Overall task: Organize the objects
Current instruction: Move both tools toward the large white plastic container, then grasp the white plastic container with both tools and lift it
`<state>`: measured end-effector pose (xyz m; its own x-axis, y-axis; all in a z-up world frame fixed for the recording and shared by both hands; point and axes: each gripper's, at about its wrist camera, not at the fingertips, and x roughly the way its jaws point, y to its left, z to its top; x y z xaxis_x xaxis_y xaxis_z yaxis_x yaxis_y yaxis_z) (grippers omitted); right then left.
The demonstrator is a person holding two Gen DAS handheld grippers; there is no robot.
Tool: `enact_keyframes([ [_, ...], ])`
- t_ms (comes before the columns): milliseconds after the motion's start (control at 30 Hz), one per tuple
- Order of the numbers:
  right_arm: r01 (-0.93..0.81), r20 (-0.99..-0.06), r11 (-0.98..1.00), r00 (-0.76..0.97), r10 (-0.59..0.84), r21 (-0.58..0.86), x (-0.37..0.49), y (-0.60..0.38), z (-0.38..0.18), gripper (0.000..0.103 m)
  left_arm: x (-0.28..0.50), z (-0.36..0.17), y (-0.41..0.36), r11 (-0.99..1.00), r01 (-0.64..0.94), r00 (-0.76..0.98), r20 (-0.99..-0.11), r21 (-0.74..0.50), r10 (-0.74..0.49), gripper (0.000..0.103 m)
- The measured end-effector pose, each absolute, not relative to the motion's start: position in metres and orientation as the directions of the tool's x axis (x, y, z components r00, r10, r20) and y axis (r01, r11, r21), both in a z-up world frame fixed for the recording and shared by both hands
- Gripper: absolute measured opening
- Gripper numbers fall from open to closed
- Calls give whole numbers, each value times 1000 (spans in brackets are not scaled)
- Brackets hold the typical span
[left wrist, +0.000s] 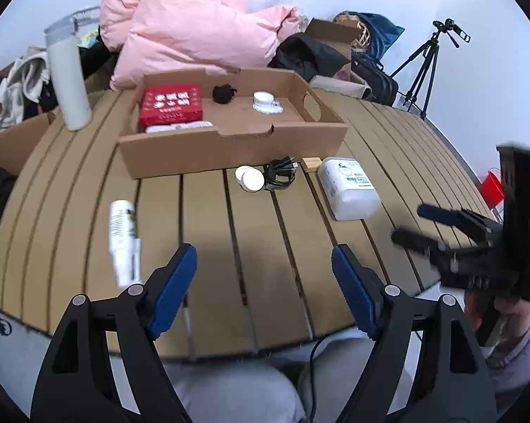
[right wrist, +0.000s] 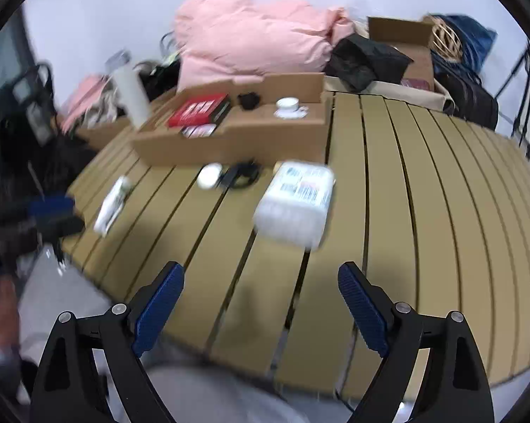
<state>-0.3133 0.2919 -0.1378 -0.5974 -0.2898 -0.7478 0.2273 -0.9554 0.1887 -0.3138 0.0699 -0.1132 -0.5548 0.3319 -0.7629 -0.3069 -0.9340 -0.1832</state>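
Note:
A cardboard tray [left wrist: 229, 144] [right wrist: 229, 148] on the slatted wooden table holds a red box [left wrist: 170, 105] [right wrist: 199, 110], a black clump [left wrist: 223, 93] and a white round tin [left wrist: 263, 98]. In front of it lie a white round tin [left wrist: 249, 178] [right wrist: 209, 175], a coiled black cable [left wrist: 280, 173] [right wrist: 242, 175], a small wooden block [left wrist: 311, 164], a white plastic container [left wrist: 347, 187] [right wrist: 296, 199] and a white tube [left wrist: 123, 232] [right wrist: 111, 204]. My left gripper [left wrist: 264, 257] is open and empty above the table's near edge. My right gripper [right wrist: 261, 278] is open and empty; it also shows in the left wrist view [left wrist: 411, 224].
A tall white bottle [left wrist: 69, 81] [right wrist: 131, 93] stands left of the tray. A pink padded jacket [left wrist: 194, 24] [right wrist: 250, 35], bags and another cardboard box [right wrist: 402, 42] pile up behind the table. A tripod [left wrist: 427, 67] stands at the far right.

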Motion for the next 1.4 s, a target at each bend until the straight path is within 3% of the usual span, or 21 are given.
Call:
enact_keyframes([
  [100,158,-723,-939,-604,-336,304,-347,307,-151,92,-327,-129,77,-931,-295,-529,-775,-213,345,76],
  [233,37,-754,-918,-558,-347,395,-380,310,-178,92,-334,-144,83,-927,-301,-515,-780,-225,357,76],
  [333,268,-630,-770,-452,-632,580,-370,281,-178,90,-337,-150,82,-924,-309,-510,-781,-225,360,76],
  [400,329,-628,-779,-464,-625,534,-357,270,-166,90,-340,-154,81,-925,-310,-510,-782,-221,357,76],
  [533,269,-692,-902,-580,-431,337,-356,283,-153,90,-352,-161,84,-912,-301,-493,-774,-277,398,75],
  [700,226,-715,-889,-530,-455,398,-369,292,-170,88,-368,-168,94,-876,-309,-465,-745,-371,479,65],
  [767,231,-713,-882,-521,-470,412,-373,288,-174,84,-375,-170,102,-867,-323,-450,-744,-380,494,60],
  [833,226,-701,-870,-520,-488,438,-377,288,-180,65,-383,-176,107,-873,-310,-427,-765,-377,482,57],
  [900,186,-700,-854,-501,-509,487,-386,291,-190,51,-387,-178,108,-838,-312,-396,-741,-448,543,39],
  [933,177,-675,-815,-480,-560,551,-390,292,-195,42,-387,-176,108,-834,-301,-396,-735,-463,551,39],
  [1000,156,-667,-804,-481,-569,574,-391,294,-195,43,-382,-172,110,-835,-315,-398,-736,-451,548,35],
  [1200,213,-647,-828,-535,-543,519,-367,291,-144,42,-354,-115,105,-808,-371,-447,-674,-458,588,35],
  [1400,337,-551,-829,-627,-552,447,-379,284,-19,42,-370,8,93,-792,-422,-554,-566,-442,611,35],
])
